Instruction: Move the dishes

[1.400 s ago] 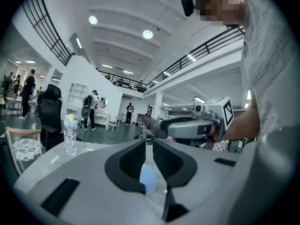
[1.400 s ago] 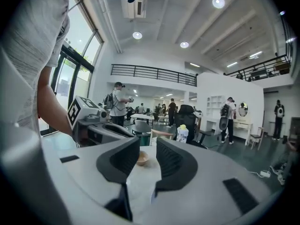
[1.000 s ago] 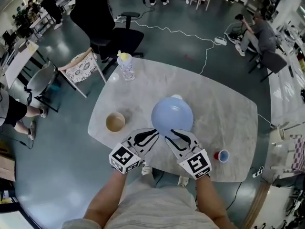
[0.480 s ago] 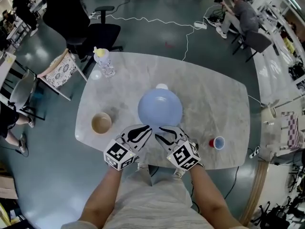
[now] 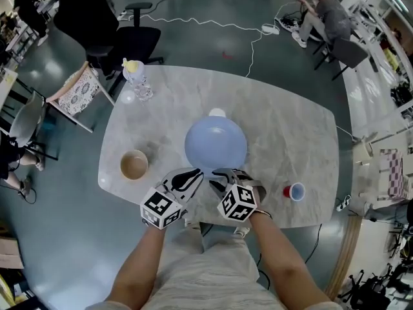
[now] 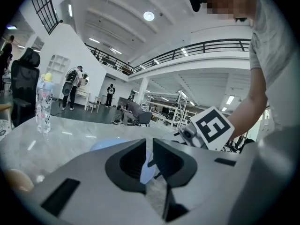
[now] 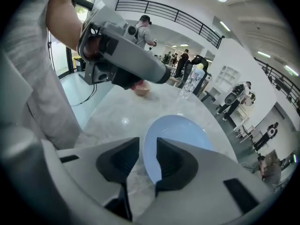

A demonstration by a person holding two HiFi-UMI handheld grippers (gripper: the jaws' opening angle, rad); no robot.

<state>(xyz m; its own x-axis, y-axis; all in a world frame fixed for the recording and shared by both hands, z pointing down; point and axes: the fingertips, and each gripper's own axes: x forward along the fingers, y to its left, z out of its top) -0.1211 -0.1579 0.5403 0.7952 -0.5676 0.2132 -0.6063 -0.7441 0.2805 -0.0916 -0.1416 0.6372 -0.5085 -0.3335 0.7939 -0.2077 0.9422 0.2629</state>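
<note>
So far, we judge, nothing is moved: the left gripper (image 6: 147, 144) and right gripper (image 7: 148, 142) have their fingers clamped on the near rim of the blue plate (image 5: 216, 141), mid-tabletop (image 5: 284, 141) (left pair nearly together). The tan bowl (image 5: 134, 165), left, remains.

**Dishes spread over a marble bench**

A pale, grey-veined bench (image 5: 284, 128) with rounded corners carries a large light-blue plate (image 5: 216, 146) at its middle, with a small white dish (image 5: 217, 113) just beyond it. A tan bowl (image 5: 134, 165) sits near the left edge. A clear bottle (image 5: 137, 79) with a yellow cap stands at the far left corner, and a red cup (image 5: 293, 191) near the front right.
</note>
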